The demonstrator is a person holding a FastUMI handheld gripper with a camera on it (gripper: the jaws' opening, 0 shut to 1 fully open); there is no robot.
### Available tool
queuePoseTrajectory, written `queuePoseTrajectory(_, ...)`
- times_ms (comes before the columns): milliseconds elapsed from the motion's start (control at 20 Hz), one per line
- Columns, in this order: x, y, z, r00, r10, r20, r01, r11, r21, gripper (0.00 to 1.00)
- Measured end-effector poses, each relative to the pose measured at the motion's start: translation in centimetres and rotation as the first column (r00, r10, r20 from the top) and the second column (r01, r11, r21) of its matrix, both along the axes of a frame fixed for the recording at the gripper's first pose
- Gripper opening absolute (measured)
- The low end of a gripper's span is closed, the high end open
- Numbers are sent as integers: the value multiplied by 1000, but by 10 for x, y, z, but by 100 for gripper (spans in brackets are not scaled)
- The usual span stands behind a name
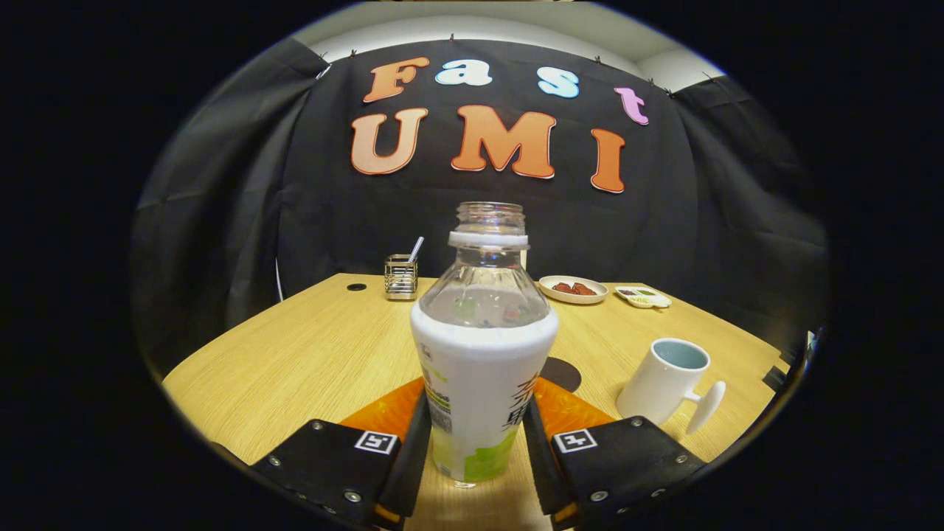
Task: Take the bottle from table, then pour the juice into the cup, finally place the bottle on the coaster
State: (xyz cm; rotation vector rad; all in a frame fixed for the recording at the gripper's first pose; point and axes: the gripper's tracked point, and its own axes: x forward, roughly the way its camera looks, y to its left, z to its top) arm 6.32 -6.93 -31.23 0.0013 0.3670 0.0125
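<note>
The gripper (pixel 477 442) sits nearest, level and pointing forward, both fingers pressing the sides of the bottle (pixel 481 369), which stands upright between them with its base on the wooden surface (pixel 310 354). The bottle is uncapped, white-wrapped below, clear above; whether juice is in it I cannot tell. A dark round coaster (pixel 563 373) lies just behind it. To the right stands the cup (pixel 667 383). Far off are a wire holder (pixel 400 276), a plate (pixel 573 289) of reddish food and a small dish (pixel 643 296).
</note>
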Motion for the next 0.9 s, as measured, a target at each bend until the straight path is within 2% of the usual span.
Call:
queuePoseTrajectory(150, -3, -6, 5, 1000, -24, -17, 23, 999, -40, 56)
queuePoseTrajectory(250, -2, -9, 13, 999, -53, -12, 53, 999, -12, 56)
queuePoseTrajectory(400, 1, -2, 25, 997, -79, -8, 79, 990, 115, 56)
queuePoseTrajectory(550, 8, 2, 45, 994, -110, 19, 102, 963, 251, 56)
queuePoseTrajectory(700, 15, 6, 60, 989, -146, 22, 125, 907, 402, 56)
queuePoseTrajectory(900, 24, 1, 70, 978, -209, -14, 178, 790, 587, 56)
